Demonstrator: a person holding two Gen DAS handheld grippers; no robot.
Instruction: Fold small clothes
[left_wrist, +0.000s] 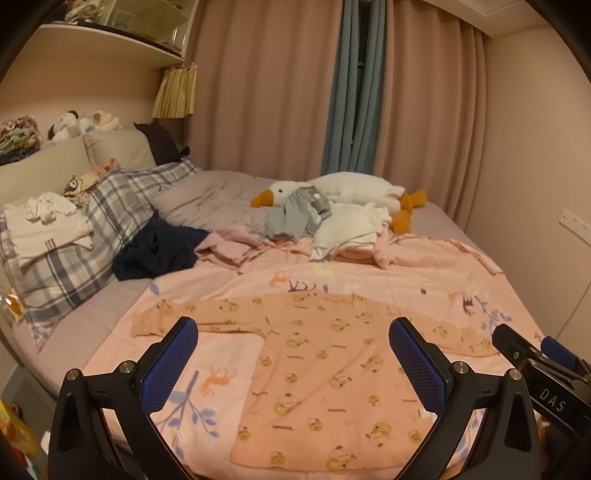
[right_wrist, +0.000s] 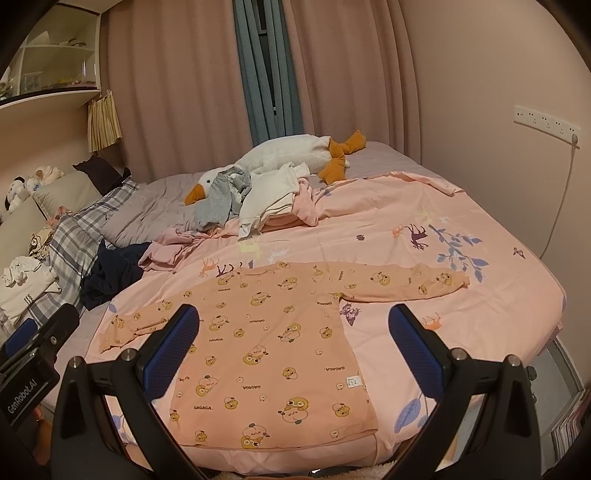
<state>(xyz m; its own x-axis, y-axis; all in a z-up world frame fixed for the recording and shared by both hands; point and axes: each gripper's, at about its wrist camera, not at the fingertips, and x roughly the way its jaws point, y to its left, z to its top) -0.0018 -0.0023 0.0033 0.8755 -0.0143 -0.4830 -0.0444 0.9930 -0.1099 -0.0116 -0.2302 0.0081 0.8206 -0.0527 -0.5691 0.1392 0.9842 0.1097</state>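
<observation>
We have both grippers, left (left_wrist: 293, 363) and right (right_wrist: 293, 350), fingers spread wide and empty, hovering over the shirt (right_wrist: 273, 343), which lies flat on the pink sheet (right_wrist: 424, 206) with sleeves out along 9–3 and hem at 6. Left sleeve (left_wrist: 166, 317) sits at 10 of our left fingers, right sleeve (right_wrist: 413, 284) at 1 of our right, so each side takes its own. Bed edge is close at 6; clothes pile (right_wrist: 258, 195) at 12 is well apart.

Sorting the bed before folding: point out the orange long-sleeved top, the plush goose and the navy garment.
orange long-sleeved top (right_wrist: 266, 343): right wrist view, middle of its body.
plush goose (right_wrist: 284, 151): right wrist view, white back.
navy garment (left_wrist: 159, 251): left wrist view, centre of the crumpled heap.
</observation>
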